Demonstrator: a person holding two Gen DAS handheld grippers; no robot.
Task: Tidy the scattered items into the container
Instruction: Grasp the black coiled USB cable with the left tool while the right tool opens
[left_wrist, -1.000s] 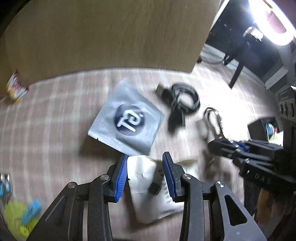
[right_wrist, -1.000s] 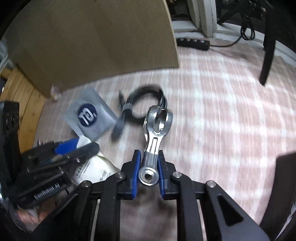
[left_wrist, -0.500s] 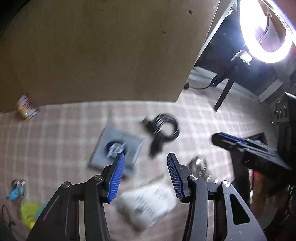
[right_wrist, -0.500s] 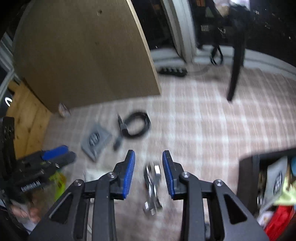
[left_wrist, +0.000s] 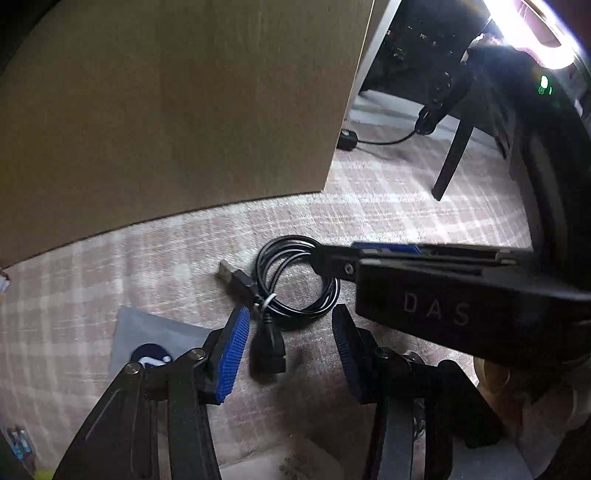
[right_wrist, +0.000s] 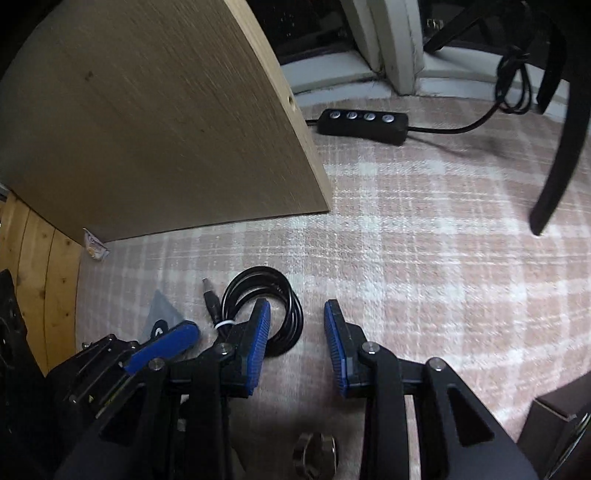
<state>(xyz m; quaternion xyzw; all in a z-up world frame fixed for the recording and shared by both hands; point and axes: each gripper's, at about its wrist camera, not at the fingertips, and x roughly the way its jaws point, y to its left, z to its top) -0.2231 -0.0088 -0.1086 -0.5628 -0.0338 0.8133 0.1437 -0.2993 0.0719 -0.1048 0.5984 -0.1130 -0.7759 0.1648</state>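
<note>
— Well, both sets of jaws stand apart and empty; the left gripper (left_wrist: 288, 347) is narrowing a touch, its pads straddling the coiled cable (left_wrist: 295, 284) and its plug end.

— And the right gripper (right_wrist: 297, 343)?

— Spread over bare rug, cable (right_wrist: 264, 306) just left of it, metal clip (right_wrist: 316, 452) lying beneath it.

— Why both so near?

— Probably lining up on the cable; the container (right_wrist: 554, 417) barely shows, lower right.

Coiled cable (left_wrist: 295, 280) on the rug (left_wrist: 388, 221), at twelve o'clock from the left gripper (left_wrist: 288, 347). Flat packet (left_wrist: 155, 339) at nine o'clock of the cable. Wooden panel (left_wrist: 177, 110) behind both. Power strip (right_wrist: 364, 125) at one o'clock, beyond the panel's edge.
</note>
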